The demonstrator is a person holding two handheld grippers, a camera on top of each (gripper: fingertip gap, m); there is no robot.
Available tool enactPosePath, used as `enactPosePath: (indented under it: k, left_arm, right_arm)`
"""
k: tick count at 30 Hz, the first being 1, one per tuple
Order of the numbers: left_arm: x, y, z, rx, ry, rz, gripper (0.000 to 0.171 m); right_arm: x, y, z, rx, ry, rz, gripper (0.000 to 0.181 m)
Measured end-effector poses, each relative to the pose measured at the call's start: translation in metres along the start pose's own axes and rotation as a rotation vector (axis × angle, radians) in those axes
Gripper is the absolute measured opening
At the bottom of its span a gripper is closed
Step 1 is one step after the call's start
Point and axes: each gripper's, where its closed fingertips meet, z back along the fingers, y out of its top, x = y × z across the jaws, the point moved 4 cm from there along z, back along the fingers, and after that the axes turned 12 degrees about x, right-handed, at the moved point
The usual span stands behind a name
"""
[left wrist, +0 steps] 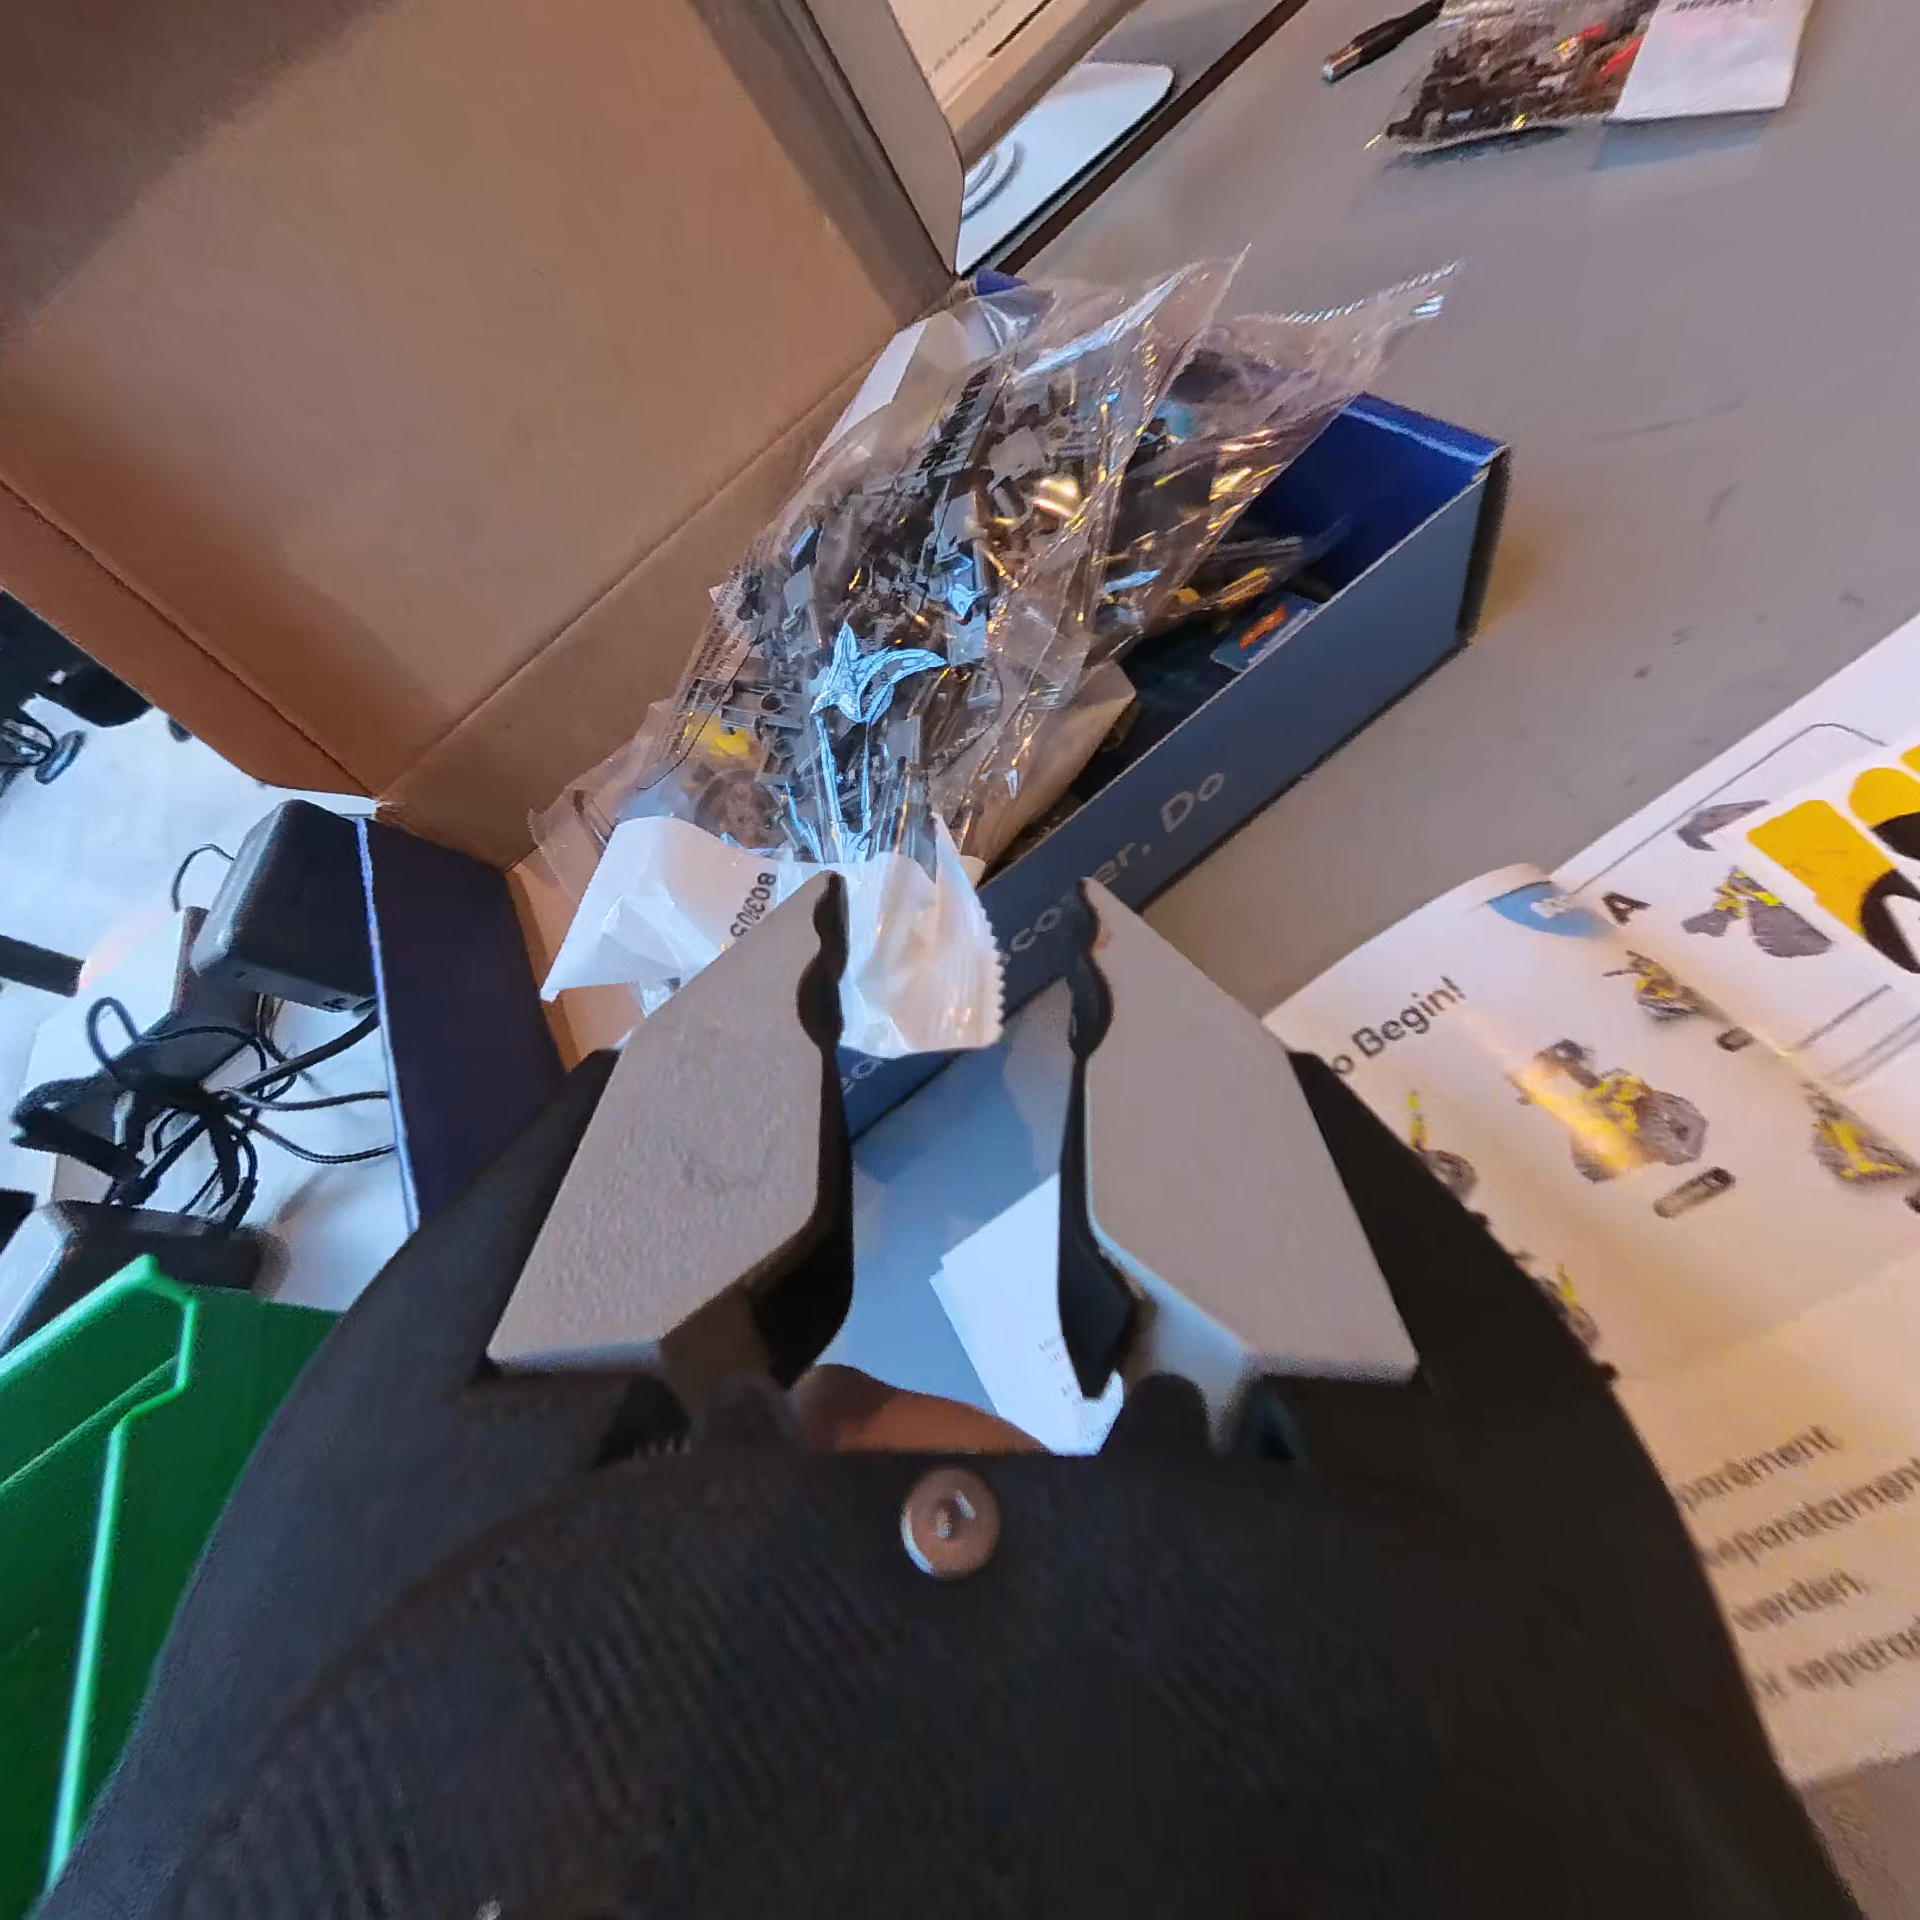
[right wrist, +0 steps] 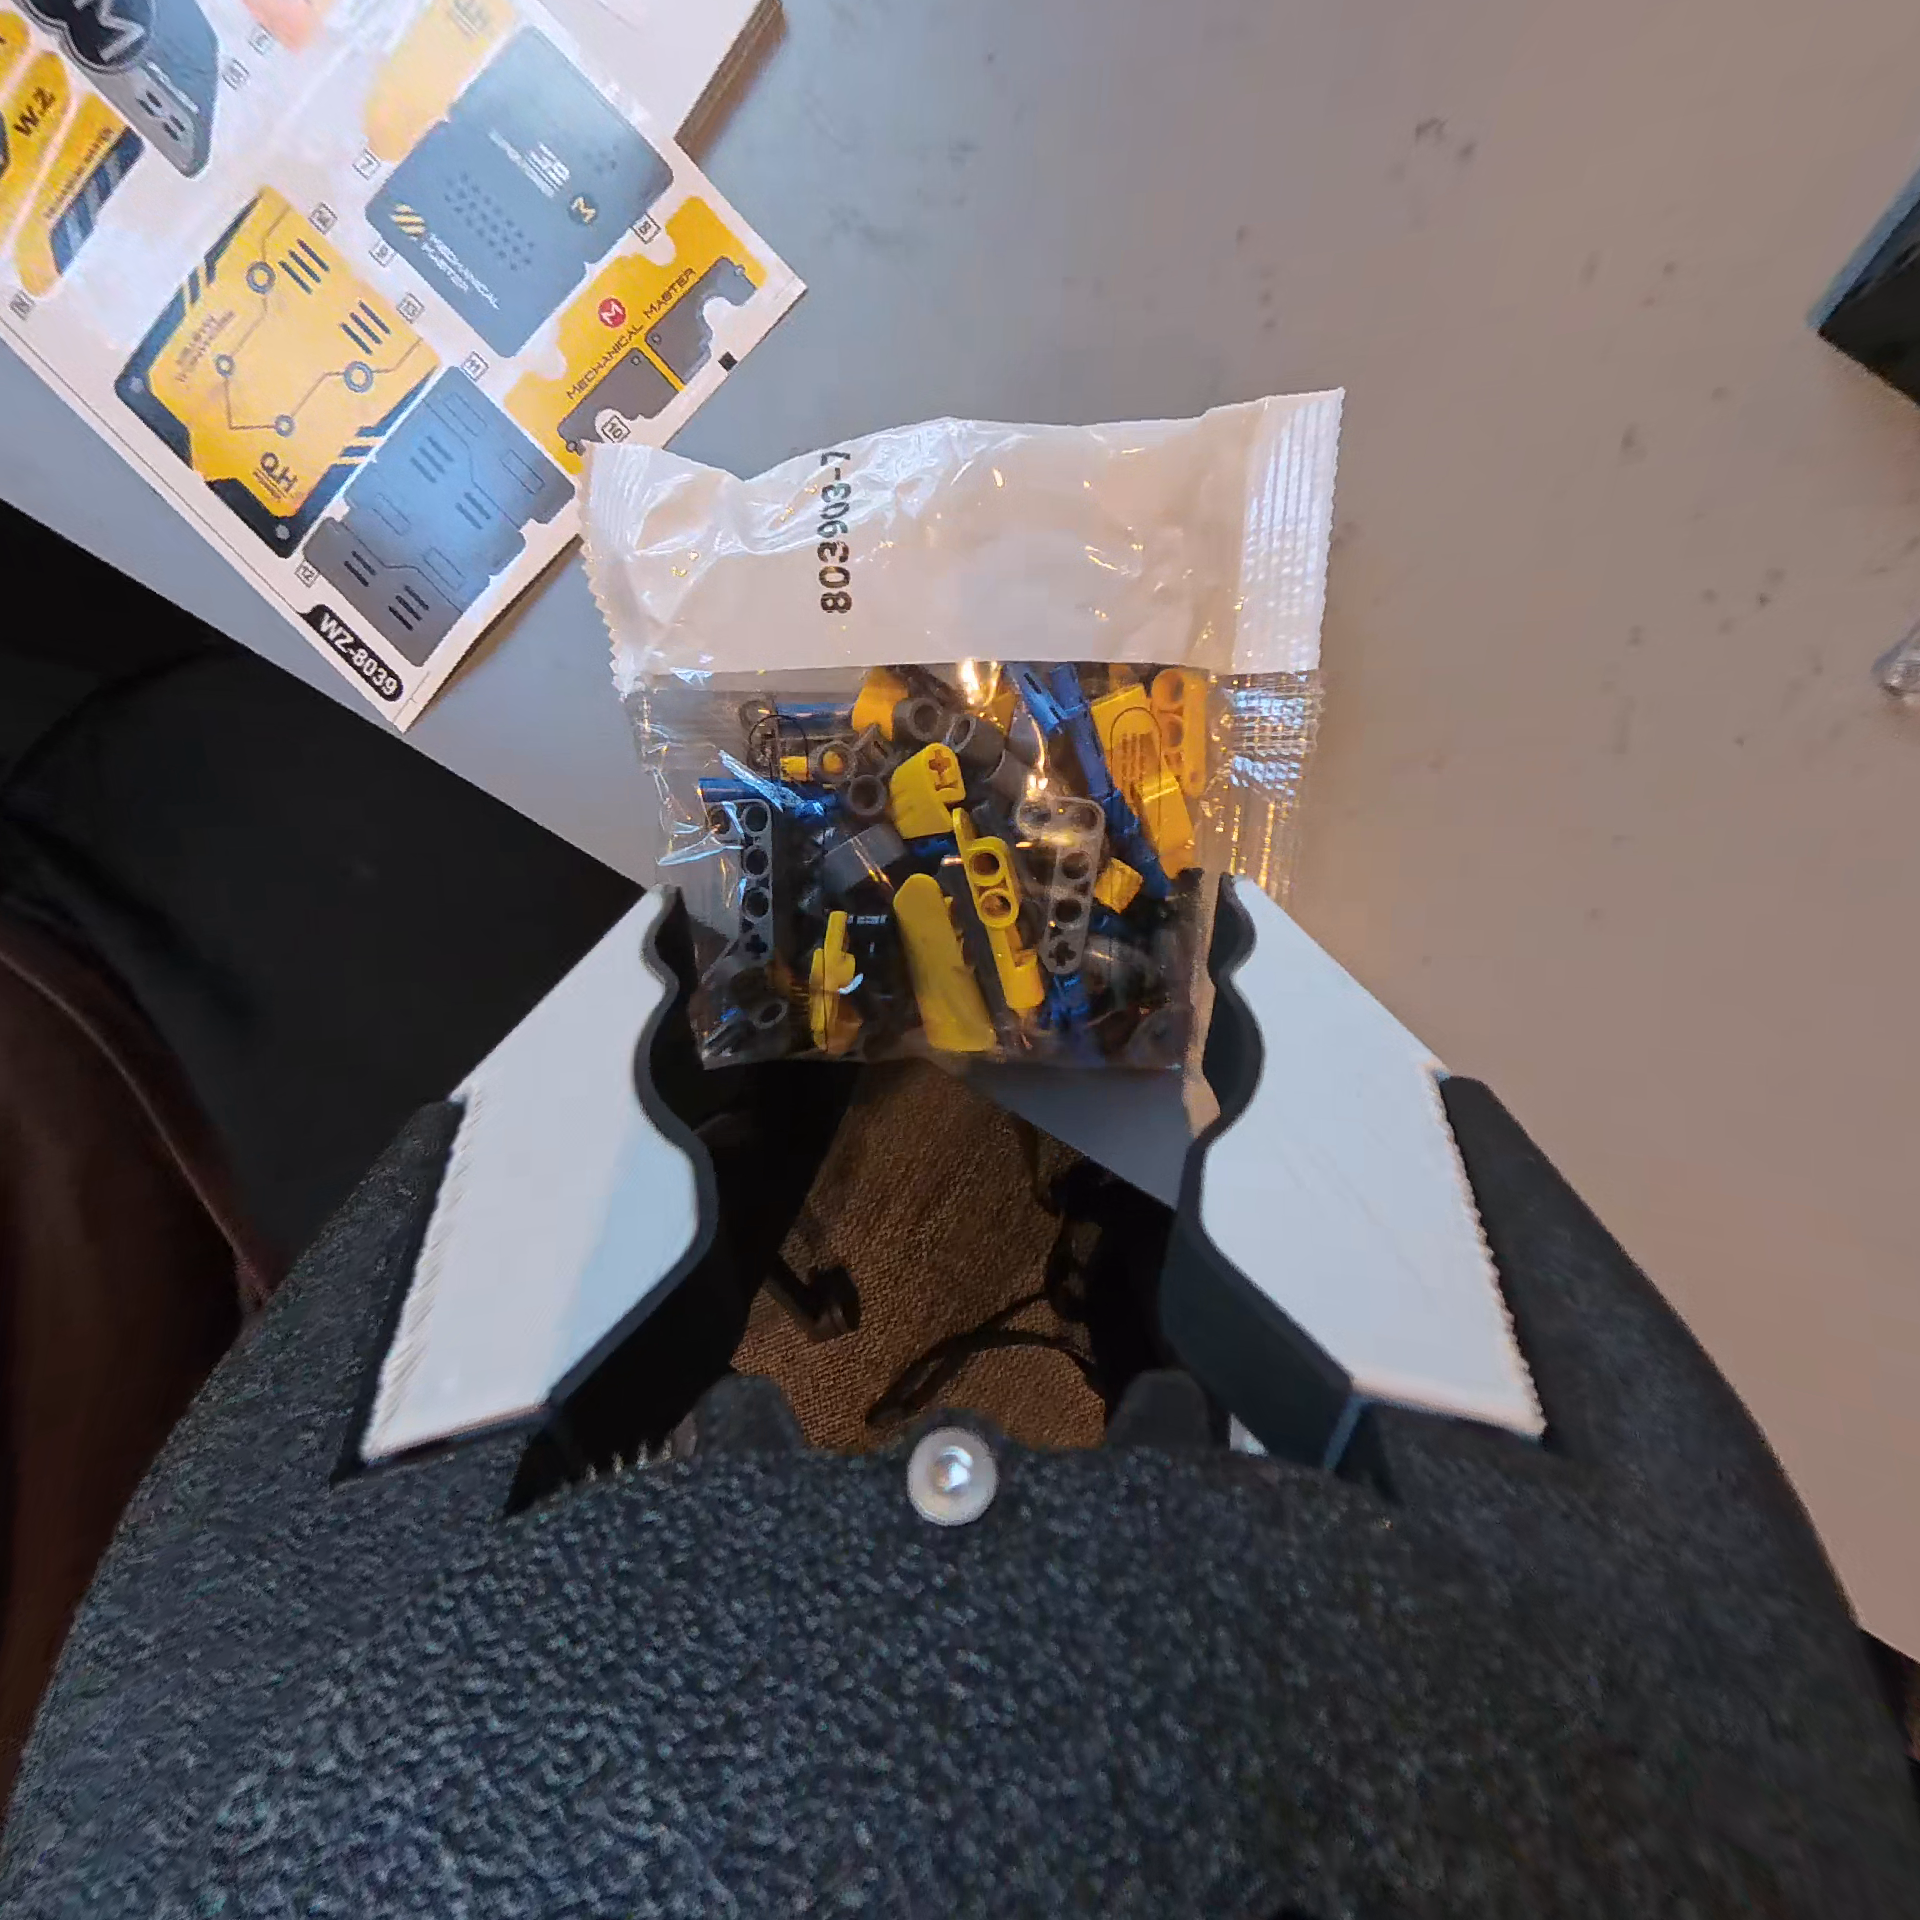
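In the left wrist view my left gripper (left wrist: 956,925) is open, with its jaws on either side of the white end of a clear bag of grey parts (left wrist: 935,582). The bag sticks up out of an open blue box (left wrist: 1382,582) with a brown cardboard lid flap (left wrist: 416,364). More bags lie in the box behind it. In the right wrist view my right gripper (right wrist: 951,904) is wide open around the near end of a bag of yellow, blue and grey parts (right wrist: 956,748). That bag lies flat on the grey table (right wrist: 1455,520), at its near edge.
A printed booklet (left wrist: 1558,1091) lies right of the box. A green bin (left wrist: 94,1455) and black cables (left wrist: 187,1060) sit low at the left, off the table. A sticker sheet (right wrist: 364,260) lies at the far left of the right view. A dark object (right wrist: 1881,281) is at the right edge. Spacing between my two grippers at the tips: around 45 cm.
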Motion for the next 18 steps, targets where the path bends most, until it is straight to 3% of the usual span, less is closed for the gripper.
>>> enactPosePath:
  k: [4,7,9,11,14,18]
  left_arm:
    - [0.005,0.002,0.017,0.019,-0.006,0.007,0.042]
    - [0.013,-0.001,0.035,0.02,-0.03,0.052,0.048]
    - [0.019,-0.004,0.049,0.023,-0.036,0.058,0.049]
    - [0.023,-0.006,0.063,0.032,-0.036,0.065,0.049]
    - [0.031,-0.01,0.08,0.056,-0.044,0.118,0.049]
    - [0.038,-0.023,0.091,0.042,-0.04,0.138,0.049]
  right_arm:
    - [0.003,0.001,0.009,0.007,-0.012,0.02,0.095]
    - [-0.004,0.0,0.019,0.01,0.057,0.055,0.069]
    - [-0.008,-0.004,0.023,-0.004,0.092,0.058,0.067]
    - [-0.011,-0.011,0.024,-0.045,0.131,0.058,0.052]
    - [-0.019,-0.019,0.014,-0.1,0.165,0.077,0.053]
    - [-0.041,-0.001,0.0,-0.053,0.26,0.037,0.051]
